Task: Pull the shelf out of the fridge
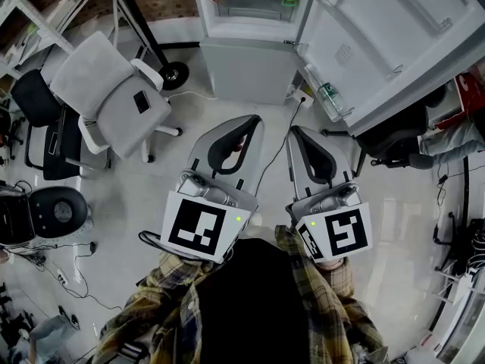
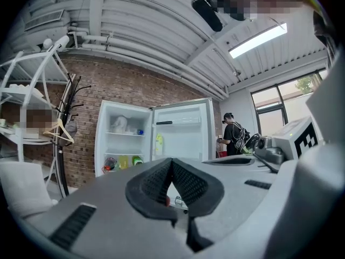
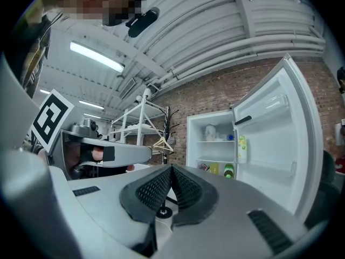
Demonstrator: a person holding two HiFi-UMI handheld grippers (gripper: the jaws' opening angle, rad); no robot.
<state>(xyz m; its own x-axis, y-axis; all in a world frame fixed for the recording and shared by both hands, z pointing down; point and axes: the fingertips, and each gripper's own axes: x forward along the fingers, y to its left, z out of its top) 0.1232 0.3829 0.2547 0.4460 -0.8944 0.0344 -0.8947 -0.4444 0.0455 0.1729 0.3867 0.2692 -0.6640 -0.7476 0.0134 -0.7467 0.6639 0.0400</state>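
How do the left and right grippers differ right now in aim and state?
The left gripper has the open fridge straight beyond its fingers; the right gripper has it off to the right of its fingers. In the head view the left gripper reaches slightly nearer the fridge than the right gripper. Shared: both have fingers pressed together, hold nothing and are short of the fridge.

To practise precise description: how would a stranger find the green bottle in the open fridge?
Look at the white fridge against the brick wall. Under its two shelves are three bottles; the green bottle is nearest the door side, next to the yellow bottle, then the red bottle.
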